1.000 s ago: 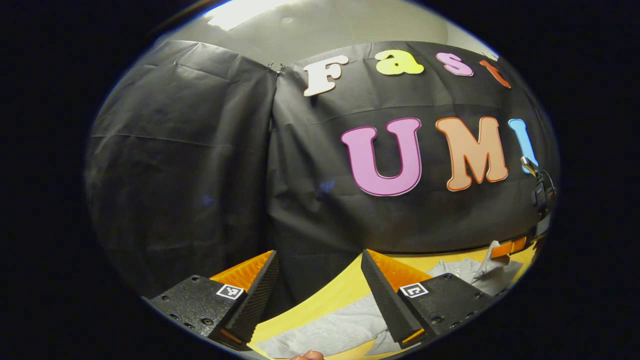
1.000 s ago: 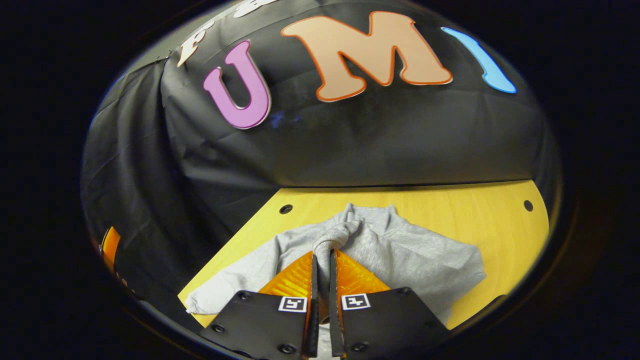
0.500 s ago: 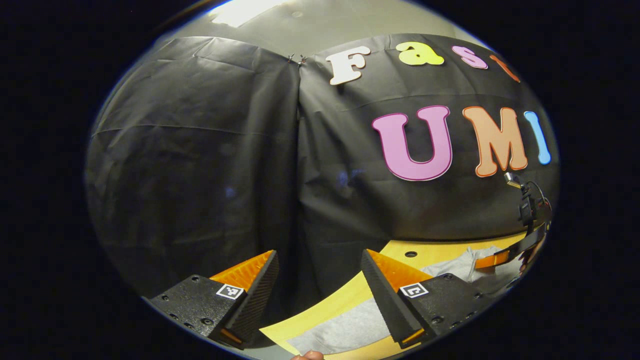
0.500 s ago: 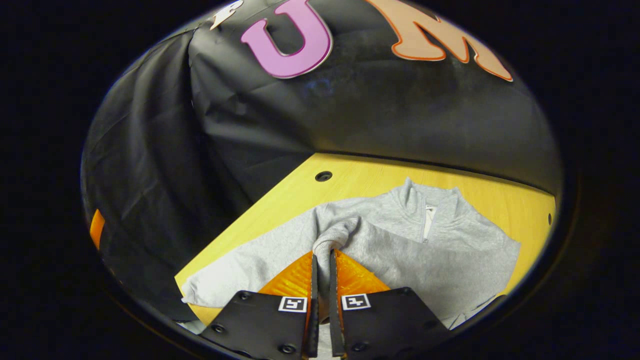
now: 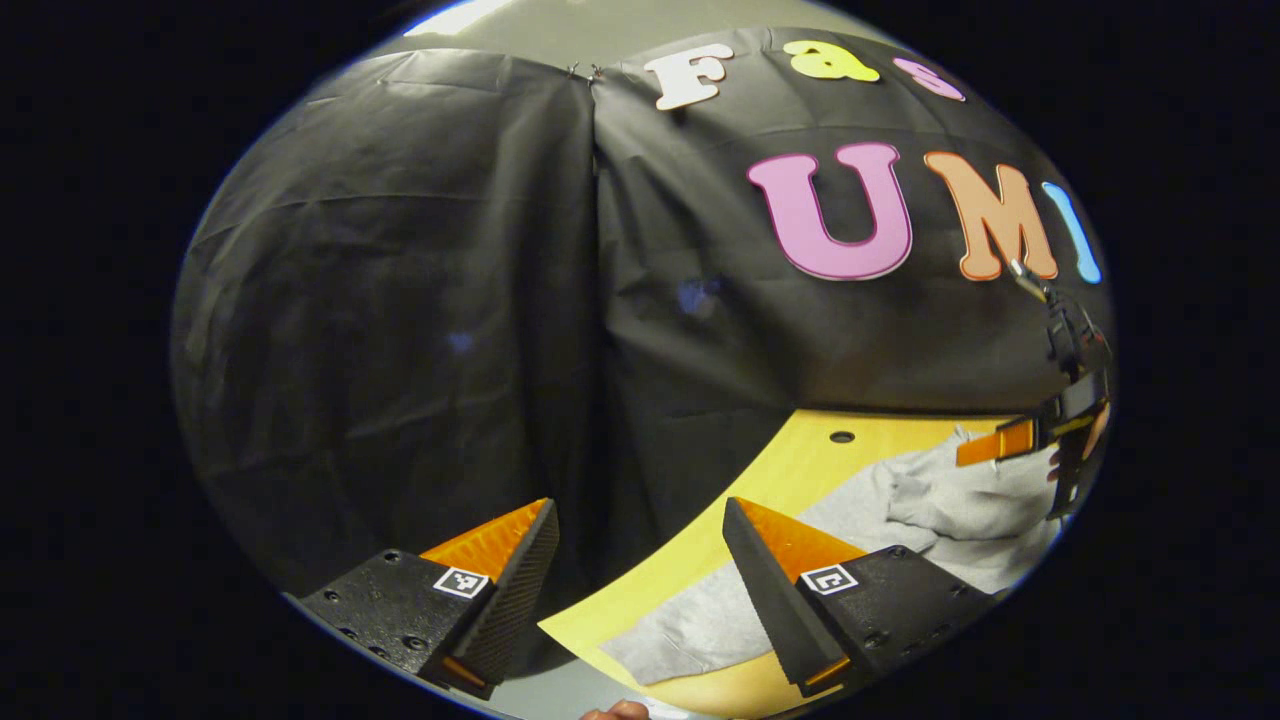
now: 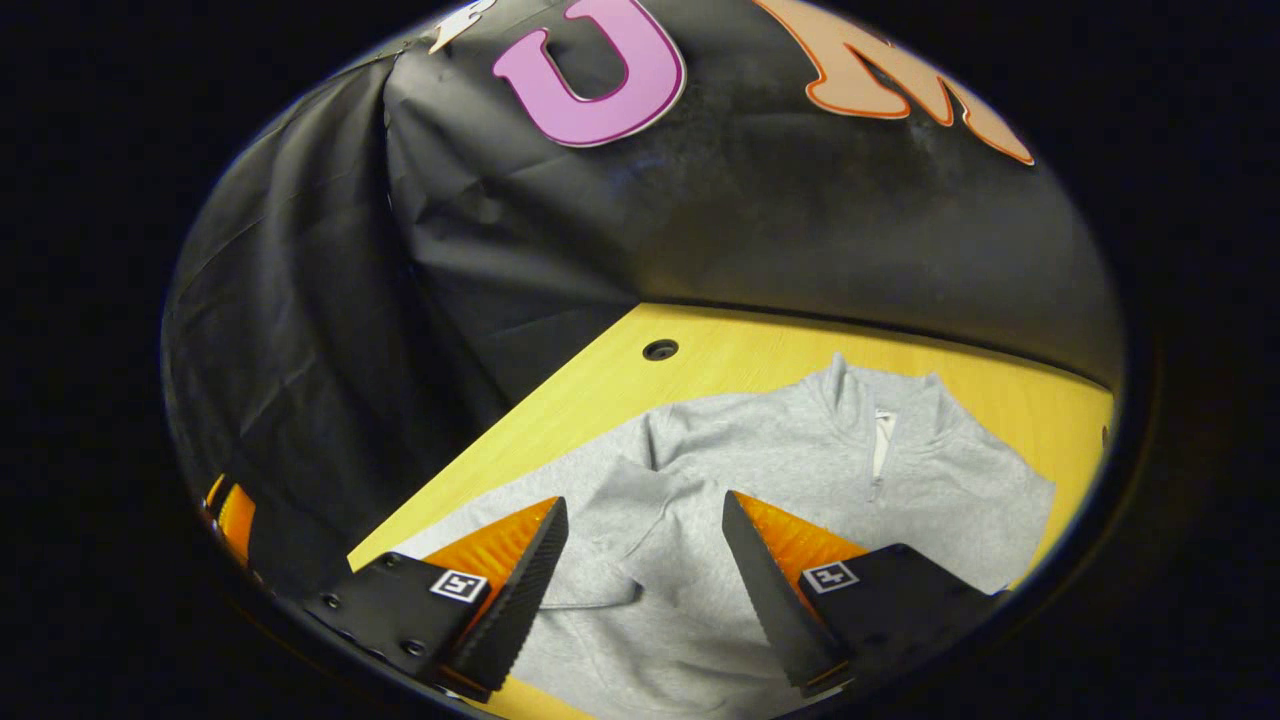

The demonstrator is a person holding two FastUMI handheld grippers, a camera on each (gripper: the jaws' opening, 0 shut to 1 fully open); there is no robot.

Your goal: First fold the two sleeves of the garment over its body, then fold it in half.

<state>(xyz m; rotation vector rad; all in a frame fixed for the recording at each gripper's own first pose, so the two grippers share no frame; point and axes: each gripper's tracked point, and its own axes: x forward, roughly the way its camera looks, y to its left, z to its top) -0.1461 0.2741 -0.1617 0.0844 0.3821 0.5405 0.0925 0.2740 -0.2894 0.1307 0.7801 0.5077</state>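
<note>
Grey fleecy garment (image 6: pixel 800 480), flat on wooden table (image 6: pixel 600 385)

Nothing on the gripper bodies or the garment is showing text, a number or a brand that can be read. Small square black-and-white coded markers (image 5: pixel 460 582) are sitting on the black bodies just behind both fingers of the left gripper (image 5: pixel 638 505) and of the right gripper (image 6: pixel 645 500). They are carrying blocky patterns, not characters. The grey fleece pullover (image 6: pixel 800 460), lying just ahead of the right gripper's fingers, is showing plain cloth.
</note>
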